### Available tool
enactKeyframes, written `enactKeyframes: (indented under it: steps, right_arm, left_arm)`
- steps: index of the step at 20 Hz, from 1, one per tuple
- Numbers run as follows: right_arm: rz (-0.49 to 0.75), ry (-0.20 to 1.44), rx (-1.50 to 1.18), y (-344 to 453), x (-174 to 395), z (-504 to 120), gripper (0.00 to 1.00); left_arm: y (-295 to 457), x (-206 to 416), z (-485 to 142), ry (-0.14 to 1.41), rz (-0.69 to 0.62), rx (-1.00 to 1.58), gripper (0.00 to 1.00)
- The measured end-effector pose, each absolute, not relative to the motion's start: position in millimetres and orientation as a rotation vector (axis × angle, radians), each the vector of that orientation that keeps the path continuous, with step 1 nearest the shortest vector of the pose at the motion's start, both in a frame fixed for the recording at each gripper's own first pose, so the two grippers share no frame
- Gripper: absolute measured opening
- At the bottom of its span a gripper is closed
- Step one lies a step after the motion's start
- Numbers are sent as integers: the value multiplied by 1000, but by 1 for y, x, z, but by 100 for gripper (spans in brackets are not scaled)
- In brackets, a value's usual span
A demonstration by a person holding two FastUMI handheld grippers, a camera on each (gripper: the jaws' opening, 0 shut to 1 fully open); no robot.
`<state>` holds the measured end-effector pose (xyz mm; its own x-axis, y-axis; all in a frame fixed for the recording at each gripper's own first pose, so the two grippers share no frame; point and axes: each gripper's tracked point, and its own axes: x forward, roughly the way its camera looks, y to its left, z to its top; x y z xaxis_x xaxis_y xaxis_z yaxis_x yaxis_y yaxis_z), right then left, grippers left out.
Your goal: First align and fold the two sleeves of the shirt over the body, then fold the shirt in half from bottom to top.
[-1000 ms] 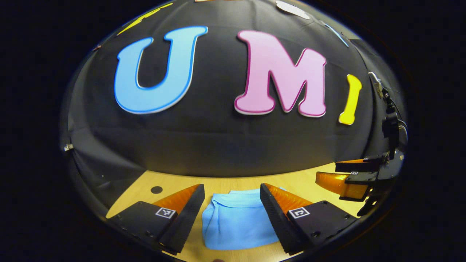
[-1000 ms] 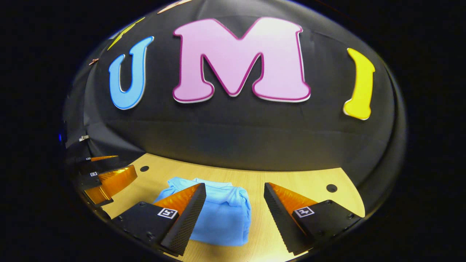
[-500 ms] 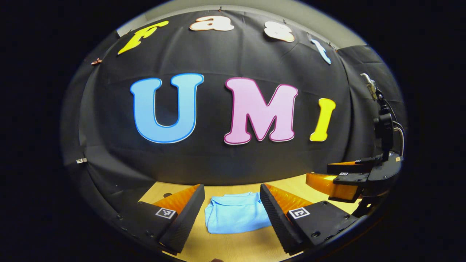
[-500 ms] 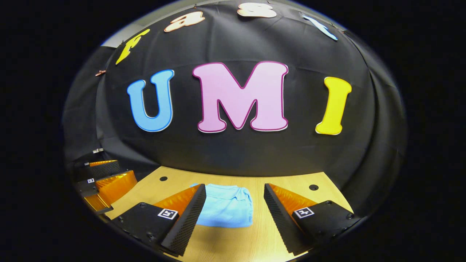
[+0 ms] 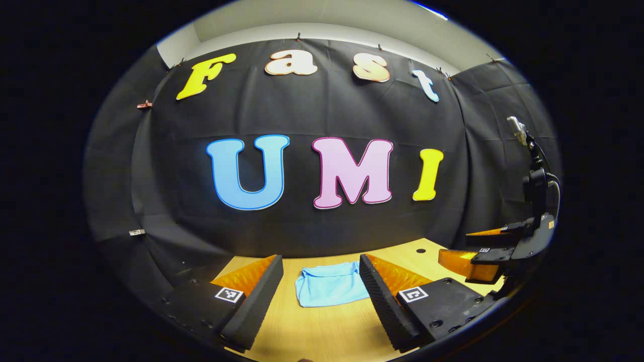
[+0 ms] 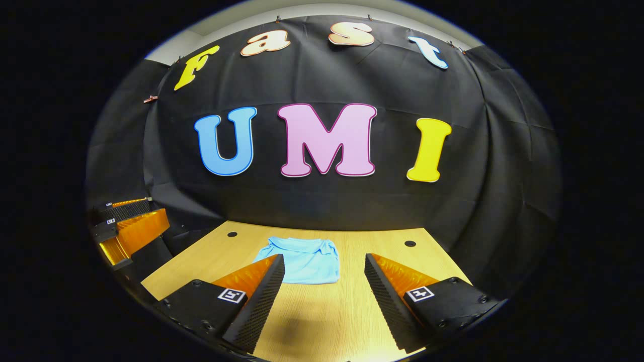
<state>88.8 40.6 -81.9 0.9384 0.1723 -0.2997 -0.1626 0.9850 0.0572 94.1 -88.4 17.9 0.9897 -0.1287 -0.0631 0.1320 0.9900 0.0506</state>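
ahead, on the table (image 5: pixel 322 332), lies the shirt (image 5: pixel 332 289), pale blue, folded into a compact, roughly square bundle. it sits flat on the wood, toward the far half of the table, near the booth wall. in the right gripper view the shirt (image 6: pixel 302 259) shows a bunched, wrinkled far edge and a straighter near edge; its left near corner is hidden behind one finger.

left gripper (image 5: pixel 322 296): jaws wide apart, nothing between them, raised off the table and well short of the shirt. seen from its own camera, the shirt falls in the gap between the two fingers, but farther off, not touched.

right gripper (image 6: pixel 324 296): jaws likewise wide apart, holding nothing, clear of the cloth. a soft shadow lies on the wood (image 6: pixel 352 236) between its fingers.

each gripper is also seen from the other's camera: the right gripper (image 5: pixel 478 251) at the right edge of the left gripper view, off to the side of the shirt, fingers parted; the left gripper (image 6: pixel 128 229) at the left edge of the right gripper view, likewise parted and well apart from the shirt.

small dark holes (image 6: pixel 410 244) dot the tabletop near its far corners. no container seen on the table.
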Motion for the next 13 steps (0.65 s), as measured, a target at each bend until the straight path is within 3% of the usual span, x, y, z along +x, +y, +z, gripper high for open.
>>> enactKeyframes:
  steps: [7, 13]
  right_arm:
    - [133, 255, 12, 23, 29, -67, 99]
    - [124, 243, 23, 18, 1, -68, 99]
  left_arm:
    - [-88, 22, 3, 55, -142, 73, 96]
    - [-96, 1, -22, 92, -163, 32, 97]
